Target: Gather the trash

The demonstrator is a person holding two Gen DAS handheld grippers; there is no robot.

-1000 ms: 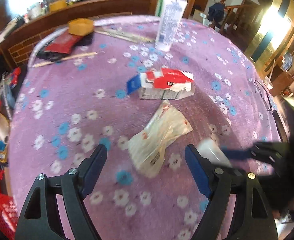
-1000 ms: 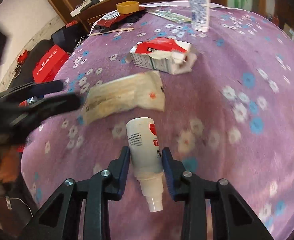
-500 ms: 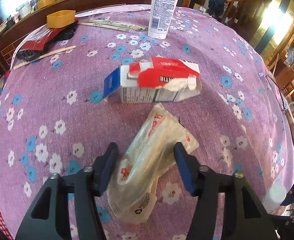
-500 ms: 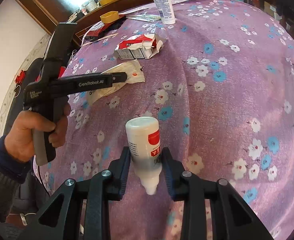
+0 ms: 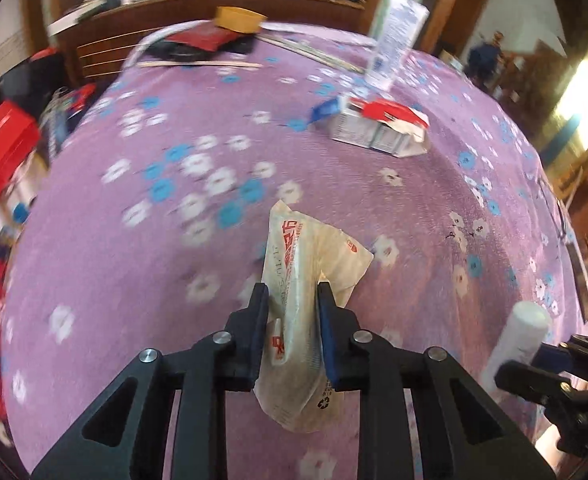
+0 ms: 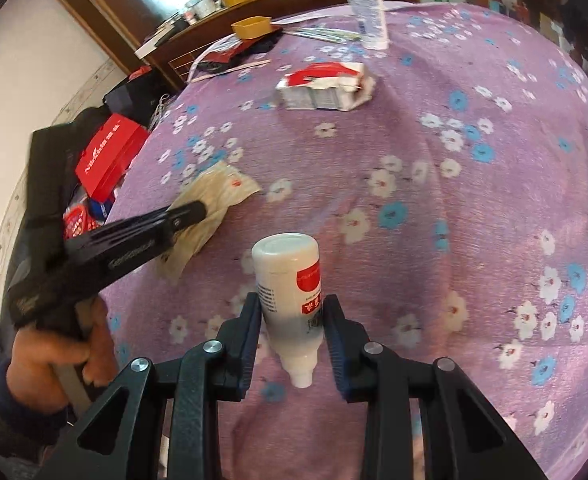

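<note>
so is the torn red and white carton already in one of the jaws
No, the torn red and white carton lies alone on the purple flowered tablecloth, far beyond the left gripper, which holds a crumpled plastic wrapper.

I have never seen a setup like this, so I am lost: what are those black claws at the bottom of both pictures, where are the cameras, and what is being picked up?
No robot: a person holds a handheld two-finger gripper in each hand, each with a fisheye camera looking along its fingers. The left wrist view shows the left gripper shut on a crumpled plastic wrapper. The right wrist view shows the right gripper clamping a small white bottle, nozzle toward the camera; the person's left hand appears at its left edge. Below lies a purple flowered tablecloth, with a torn red and white carton, an upright white tube and a yellow dish farther back.
</note>
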